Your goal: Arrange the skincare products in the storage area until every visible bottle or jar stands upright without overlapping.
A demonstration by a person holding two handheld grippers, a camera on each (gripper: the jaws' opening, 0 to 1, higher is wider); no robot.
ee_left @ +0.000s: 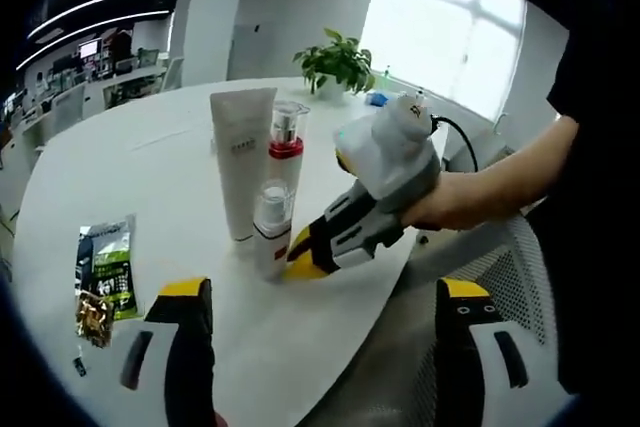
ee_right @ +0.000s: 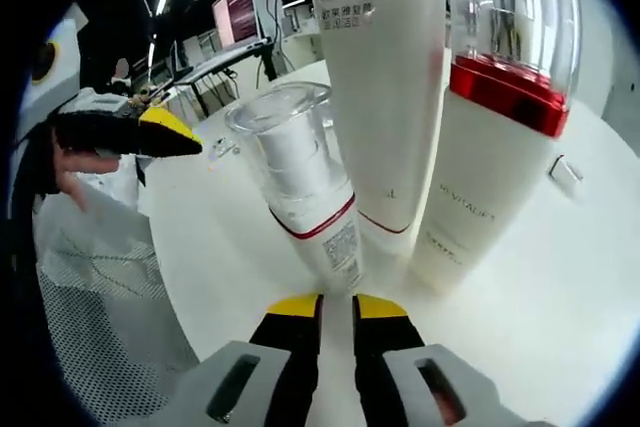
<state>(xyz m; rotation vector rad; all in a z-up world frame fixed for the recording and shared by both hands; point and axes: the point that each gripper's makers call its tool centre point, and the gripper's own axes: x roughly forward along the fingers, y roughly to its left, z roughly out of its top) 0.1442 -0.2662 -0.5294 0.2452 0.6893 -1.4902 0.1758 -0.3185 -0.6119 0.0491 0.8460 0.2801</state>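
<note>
Right gripper [ee_right: 335,309] nearest, jaws nearly closed, holding nothing, tips just before small clear-capped bottle [ee_right: 305,187]. Bottle leans; white tube [ee_right: 385,77] and red-banded bottle [ee_right: 500,137] upright behind. Left gripper [ee_left: 325,297] wide open, empty. Green sachet [ee_left: 105,272] apart. White round table [ee_left: 150,177], potted plant [ee_left: 335,65], office.

1. An open-plan office: rows of desks [ee_left: 75,97] and a lit monitor [ee_right: 240,9] stand beyond the round white table [ee_left: 130,162].
2. Strip ceiling lights [ee_left: 100,2], a large window [ee_left: 445,22] and a potted plant [ee_left: 335,65].
3. A mesh office chair [ee_right: 95,277] beside the table.
</note>
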